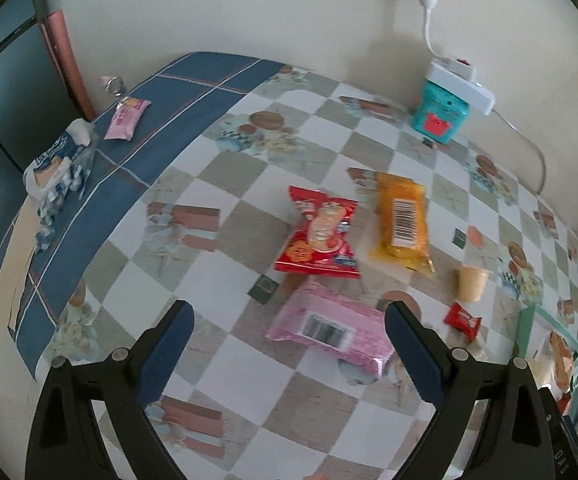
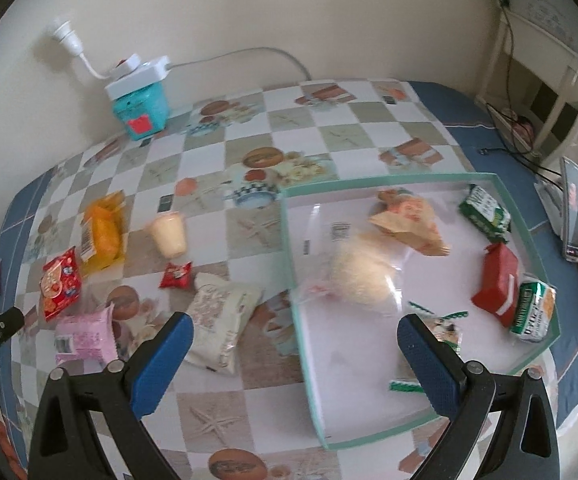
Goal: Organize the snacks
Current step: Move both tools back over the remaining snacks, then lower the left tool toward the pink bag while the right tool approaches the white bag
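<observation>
Below open left jaws, pink packet (image 1: 331,330) lying crosswise

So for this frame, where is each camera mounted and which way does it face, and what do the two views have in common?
Left wrist: on the left hand-held gripper, looking down over the table at the pink packet and red packet; both open fingers show.
Right wrist: on the right hand-held gripper, facing the tray and a cream bag; open fingers show.
Shared: the teal box, orange packet, and pudding cup.
</observation>
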Available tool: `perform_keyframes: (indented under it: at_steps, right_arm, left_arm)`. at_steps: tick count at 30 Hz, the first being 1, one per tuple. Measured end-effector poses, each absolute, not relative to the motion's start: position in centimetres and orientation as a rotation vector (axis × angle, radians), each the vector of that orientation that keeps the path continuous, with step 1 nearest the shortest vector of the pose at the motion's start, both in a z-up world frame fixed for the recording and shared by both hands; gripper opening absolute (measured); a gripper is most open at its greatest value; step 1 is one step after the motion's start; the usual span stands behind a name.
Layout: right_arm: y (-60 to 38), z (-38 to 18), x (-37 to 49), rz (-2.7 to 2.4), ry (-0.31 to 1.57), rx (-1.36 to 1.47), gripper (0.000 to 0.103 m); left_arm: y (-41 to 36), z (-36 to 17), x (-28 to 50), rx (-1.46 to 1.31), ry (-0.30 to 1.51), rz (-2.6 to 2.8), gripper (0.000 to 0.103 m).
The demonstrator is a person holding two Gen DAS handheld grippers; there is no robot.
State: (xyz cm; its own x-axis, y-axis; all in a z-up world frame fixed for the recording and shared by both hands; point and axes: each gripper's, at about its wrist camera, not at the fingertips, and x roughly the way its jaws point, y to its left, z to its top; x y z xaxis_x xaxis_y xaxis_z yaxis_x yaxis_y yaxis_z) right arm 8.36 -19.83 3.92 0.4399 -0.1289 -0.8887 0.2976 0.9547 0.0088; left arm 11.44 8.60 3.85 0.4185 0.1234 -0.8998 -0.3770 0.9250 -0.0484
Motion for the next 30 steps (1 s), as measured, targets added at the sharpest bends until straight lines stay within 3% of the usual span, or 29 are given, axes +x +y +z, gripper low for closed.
perform_keyframes:
  at_steps: [30]
  right_arm:
    - [-15.3, -0.4, 12.2, -0.138, 1.144, 0.118, 0.103]
  left_arm:
    - [11.8, 0.7, 12.4, -0.346, 1.172, 0.337, 0.096]
